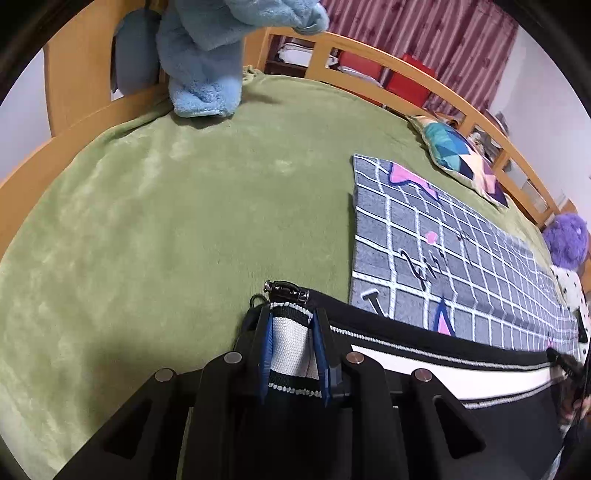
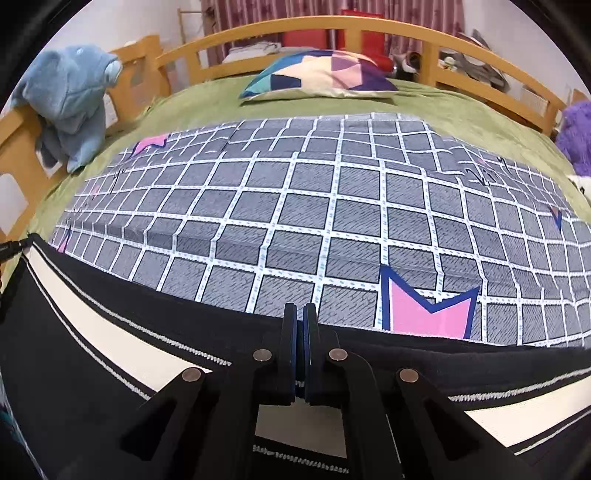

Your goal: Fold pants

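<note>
Two pairs of tongs grip one garment, black track pants (image 2: 92, 332) with a broad white side stripe edged in dashed white piping. The left tongs (image 1: 291, 332) pinch a bunched end of the pants, with white ribbed knit and a black band showing between the blue-lined fingers (image 1: 265, 347). Just ahead of their tips a metal zipper pull (image 1: 286, 287) sits at the fabric's edge. From there the pants run off to the right of the left tongs as a long taut band, toward the far edge of that view.

The right tongs (image 2: 300, 321) are pressed together on the black upper edge of the pants, their fingers nearly touching with only thin cloth between. The striped fabric spreads to both sides of them and beneath them.

Beyond both tongs lies a grey mat (image 2: 295, 206) with a white grid and pink star shapes outlined in navy, spread on the bed's green blanket (image 1: 166, 221). Farther ahead of the right tongs a patchwork cushion (image 2: 321, 75) rests near the curved wooden bed rail (image 2: 295, 27). Ahead and to the left of the right tongs a blue plush toy (image 2: 70, 99) leans against the rail. At their far right sits a purple fuzzy toy (image 2: 576, 136).
</note>
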The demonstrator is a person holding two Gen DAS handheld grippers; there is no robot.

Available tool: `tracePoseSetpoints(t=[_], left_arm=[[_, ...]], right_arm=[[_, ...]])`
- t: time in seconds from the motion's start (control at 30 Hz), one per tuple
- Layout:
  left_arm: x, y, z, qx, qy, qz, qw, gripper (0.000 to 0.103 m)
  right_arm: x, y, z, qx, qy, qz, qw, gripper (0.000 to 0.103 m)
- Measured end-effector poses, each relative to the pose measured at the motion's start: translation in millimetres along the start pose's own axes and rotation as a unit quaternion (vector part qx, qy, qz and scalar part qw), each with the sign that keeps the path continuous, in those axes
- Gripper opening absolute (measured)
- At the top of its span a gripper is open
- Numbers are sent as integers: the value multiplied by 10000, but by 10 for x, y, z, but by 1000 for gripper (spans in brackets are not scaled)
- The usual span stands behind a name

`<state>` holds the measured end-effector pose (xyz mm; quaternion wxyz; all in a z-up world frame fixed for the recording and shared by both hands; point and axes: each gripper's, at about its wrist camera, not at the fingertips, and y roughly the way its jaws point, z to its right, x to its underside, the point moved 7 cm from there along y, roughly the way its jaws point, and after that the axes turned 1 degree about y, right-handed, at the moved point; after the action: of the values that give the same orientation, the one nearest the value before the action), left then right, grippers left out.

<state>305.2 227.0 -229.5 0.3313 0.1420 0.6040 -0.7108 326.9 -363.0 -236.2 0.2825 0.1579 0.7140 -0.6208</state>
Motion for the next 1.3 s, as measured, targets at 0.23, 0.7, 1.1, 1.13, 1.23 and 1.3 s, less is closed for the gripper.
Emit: tracePoseSetpoints(t=[0.23,0.7,1.1,1.13,1.23,1.3], left_arm=[[98,-128,82,-814,557,-241,9948,43],[570,148,1130,-81,1694,-373,9848,71],[1238,-511,449,-234,1382,-512,9888,78],[1217,-559,433,-370,1332,-603,9886,73],[1202,-836,507,-428,1303,-475,9894,74],[1315,-945,596,-191,1397,-471,9889,74]], right_arm=[[36,-266,-35,419,127,61,9990,9],[249,-127,380,858,783,321,9927,46],[701,-469,164,838,1012,-119,9913,61],[741,-397,152,942,912,-253,9910,61],[728,-595,86,1134,878,-360,9890,58],[768,-860,32,994,975,-66,9902,61]])
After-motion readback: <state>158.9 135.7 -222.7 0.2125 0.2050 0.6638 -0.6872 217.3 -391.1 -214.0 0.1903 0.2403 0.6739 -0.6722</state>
